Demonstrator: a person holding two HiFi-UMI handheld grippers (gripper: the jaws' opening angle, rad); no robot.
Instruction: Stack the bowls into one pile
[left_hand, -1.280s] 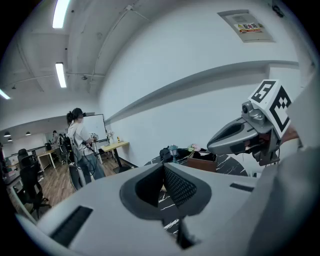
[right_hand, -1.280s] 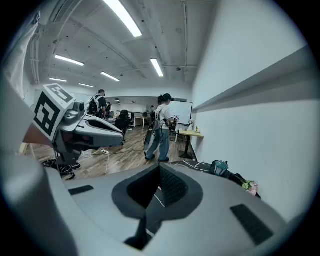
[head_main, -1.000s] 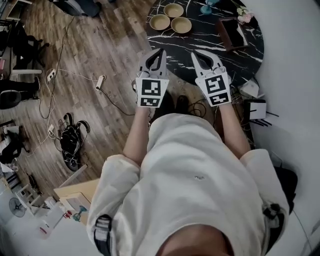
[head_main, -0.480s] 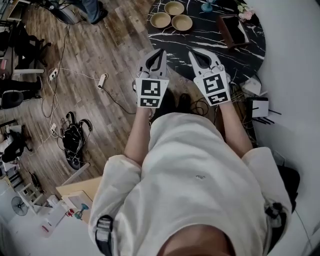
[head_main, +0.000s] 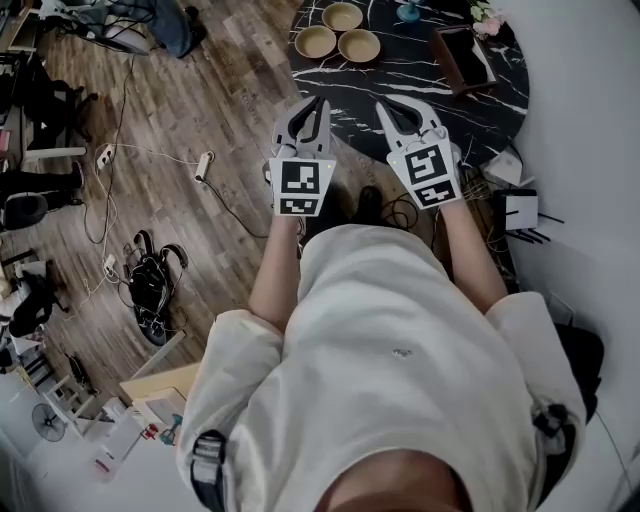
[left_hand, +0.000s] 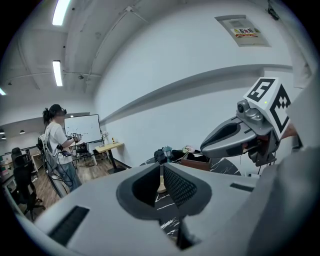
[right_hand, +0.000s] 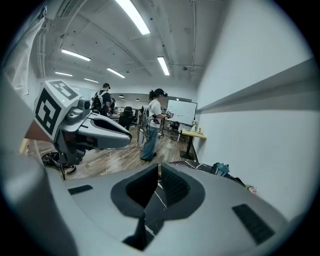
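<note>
Three tan bowls (head_main: 315, 41), (head_main: 342, 16), (head_main: 359, 45) stand apart from each other, close together, at the far left of a round black marble table (head_main: 400, 90). My left gripper (head_main: 319, 102) hovers at the table's near edge, shut and empty. In the left gripper view a sliver of tan bowl (left_hand: 161, 187) shows past the left gripper (left_hand: 161, 172). My right gripper (head_main: 386, 106) hangs beside it over the near edge. Its jaws have just been opening. They stand a crack apart with nothing between them, as the right gripper view shows at the right gripper (right_hand: 159, 172).
A brown tray (head_main: 463, 58), a teal object (head_main: 408, 12) and flowers (head_main: 483, 14) sit on the table's far right. Cables (head_main: 150, 280) and a power strip (head_main: 203, 163) lie on the wooden floor at left. A white wall runs along the right. People (right_hand: 152, 125) stand farther off.
The head view has drifted slightly, so the table sits a little higher in the picture. Both grippers keep their places at the table's near edge.
</note>
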